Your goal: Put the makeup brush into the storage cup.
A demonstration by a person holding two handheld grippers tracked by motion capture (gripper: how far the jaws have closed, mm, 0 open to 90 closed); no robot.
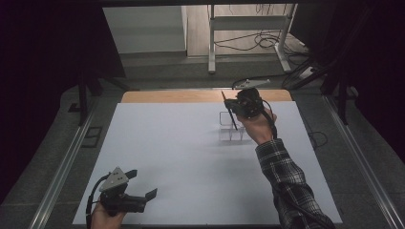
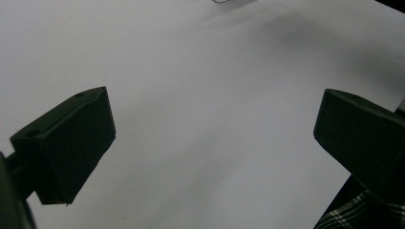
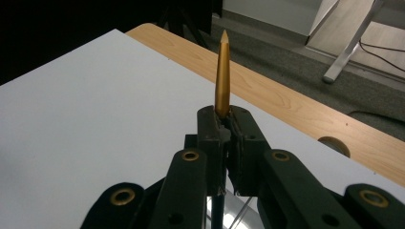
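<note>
L gripper (image 1: 143, 187) jaws wide, R gripper (image 1: 232, 110) clamped, raised

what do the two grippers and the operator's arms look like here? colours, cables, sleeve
Both grippers are black. The left gripper carries a grey three-cornered plate and a black cable; its blocky jaws have small holes. The right gripper has brass-coloured rivets on its linkage and its own cable. The right arm wears a dark plaid sleeve.

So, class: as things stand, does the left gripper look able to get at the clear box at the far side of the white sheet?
Probably yes. The left gripper is open and holds nothing, with bare white sheet up to the clear box. The right gripper holds a pencil over it, though.
</note>
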